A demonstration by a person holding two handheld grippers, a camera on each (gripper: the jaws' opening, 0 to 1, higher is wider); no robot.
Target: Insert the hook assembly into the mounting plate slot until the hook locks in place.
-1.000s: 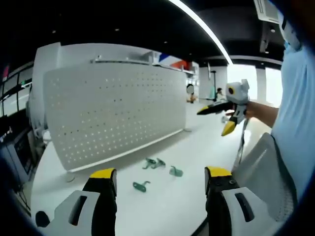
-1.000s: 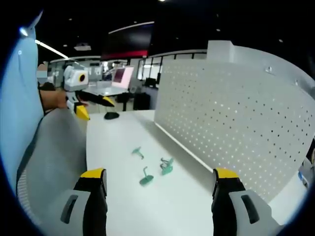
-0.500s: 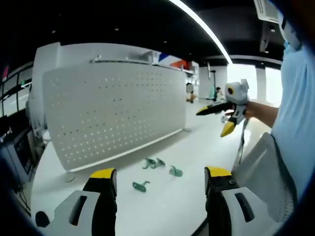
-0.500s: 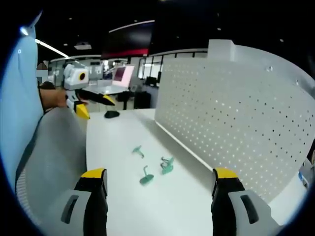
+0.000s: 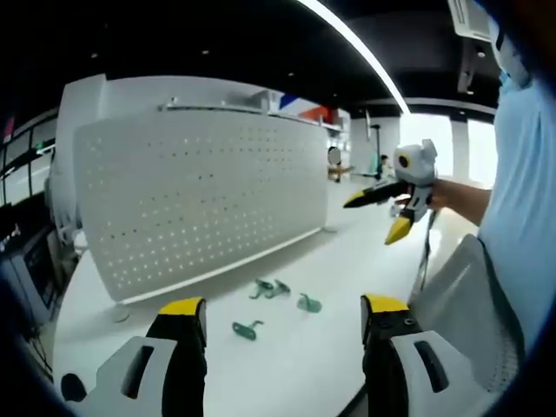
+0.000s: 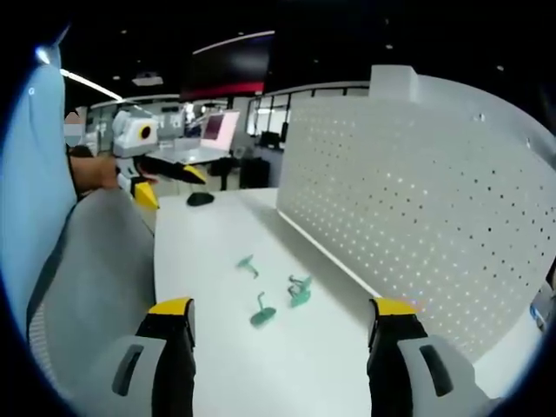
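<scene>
While unheld, hooks [image 5: 248, 328] beyond left tool [image 5: 282, 317].

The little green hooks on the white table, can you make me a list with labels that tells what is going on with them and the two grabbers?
hooks: small green plastic hooks lying loose on the white table, four as far as I can tell, two of them close together
board: white perforated pegboard panel standing upright behind the hooks, no hook seen on it
left gripper: jaws apart, holding nothing, above the table short of the hooks
right gripper: jaws apart, holding nothing, also short of the hooks
task progress: no hook picked up yet
</scene>
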